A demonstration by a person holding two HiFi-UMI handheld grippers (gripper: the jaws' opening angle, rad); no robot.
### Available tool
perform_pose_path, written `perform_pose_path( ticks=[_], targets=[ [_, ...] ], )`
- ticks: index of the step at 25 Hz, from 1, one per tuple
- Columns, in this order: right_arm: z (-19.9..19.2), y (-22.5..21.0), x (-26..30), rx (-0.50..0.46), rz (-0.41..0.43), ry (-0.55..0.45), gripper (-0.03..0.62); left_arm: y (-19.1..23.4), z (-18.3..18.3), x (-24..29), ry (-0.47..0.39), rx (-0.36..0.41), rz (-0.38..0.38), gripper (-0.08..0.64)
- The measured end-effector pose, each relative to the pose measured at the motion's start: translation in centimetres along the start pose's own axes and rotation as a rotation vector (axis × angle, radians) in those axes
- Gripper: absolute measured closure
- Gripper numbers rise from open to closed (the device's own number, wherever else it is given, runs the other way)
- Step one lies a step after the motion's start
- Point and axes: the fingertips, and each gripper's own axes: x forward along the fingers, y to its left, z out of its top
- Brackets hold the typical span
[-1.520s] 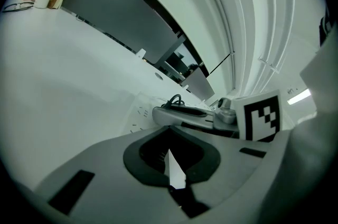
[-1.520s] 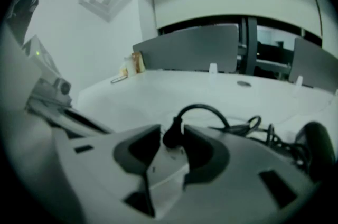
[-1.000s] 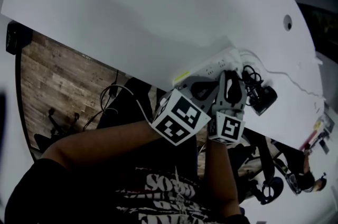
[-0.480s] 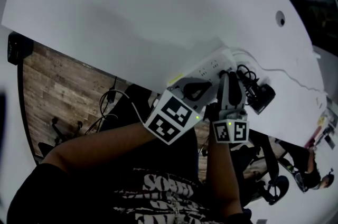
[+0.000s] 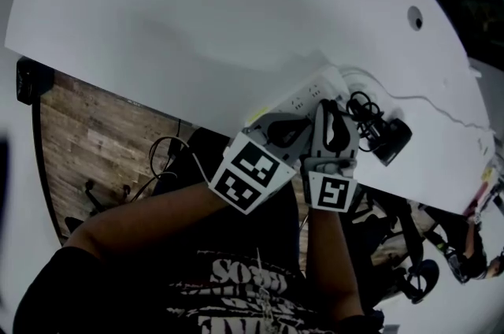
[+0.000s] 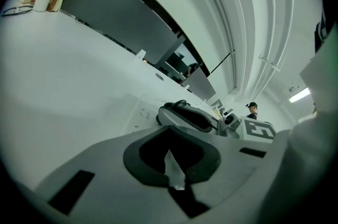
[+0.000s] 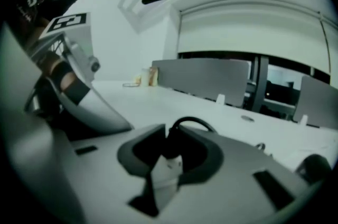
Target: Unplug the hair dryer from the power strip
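Note:
A white power strip (image 5: 311,94) lies near the table's front edge, with a black hair dryer (image 5: 390,139) and its coiled black cable (image 5: 362,108) to its right. My left gripper (image 5: 285,126) rests at the strip's near end. In the left gripper view its jaws (image 6: 172,165) are closed on a white sliver of the strip. My right gripper (image 5: 331,110) sits beside it. Its jaws (image 7: 170,158) have just been closing, and they now pinch the white plug (image 7: 168,169). The black cable (image 7: 191,122) arches up from the plug.
The white table (image 5: 197,17) has a cable hole (image 5: 415,20) at the far right. Wood floor (image 5: 87,143) and loose cords (image 5: 161,147) lie below the front edge. Grey partitions (image 7: 200,75) stand at the back. A person (image 6: 253,110) stands far off.
The right gripper has tilted slightly and its jaws have drawn in around the plug. The left gripper has stayed on the strip.

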Motion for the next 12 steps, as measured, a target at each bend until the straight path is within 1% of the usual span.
perform_pose_path(
  ticks=[3, 4, 5, 7, 8, 11, 12],
  targets=[
    [-0.3, 0.3, 0.2, -0.029, 0.022, 0.044, 0.505, 0.1, -0.3, 0.1, 0.018, -0.002, 0.008, 0.531],
    [-0.3, 0.4, 0.2, -0.042, 0.031, 0.052, 0.505, 0.2, -0.3, 0.2, 0.023, 0.010, 0.016, 0.531],
    [-0.4, 0.4, 0.2, -0.054, 0.042, 0.056, 0.505, 0.4, -0.2, 0.3, 0.026, 0.036, 0.031, 0.531],
    [-0.5, 0.5, 0.2, -0.068, 0.062, 0.066, 0.505, 0.8, 0.2, 0.4, 0.028, 0.113, 0.071, 0.531],
    [-0.6, 0.5, 0.1, -0.074, 0.068, 0.072, 0.505, 1.1, 0.3, 0.5, 0.033, 0.135, 0.085, 0.531],
    [-0.8, 0.5, 0.1, -0.083, 0.065, 0.077, 0.505, 1.6, 0.5, 0.9, 0.063, 0.124, 0.098, 0.531],
    [-0.8, 0.5, 0.1, -0.081, 0.063, 0.076, 0.505, 1.6, 0.4, 1.0, 0.071, 0.131, 0.101, 0.531]
  ],
)
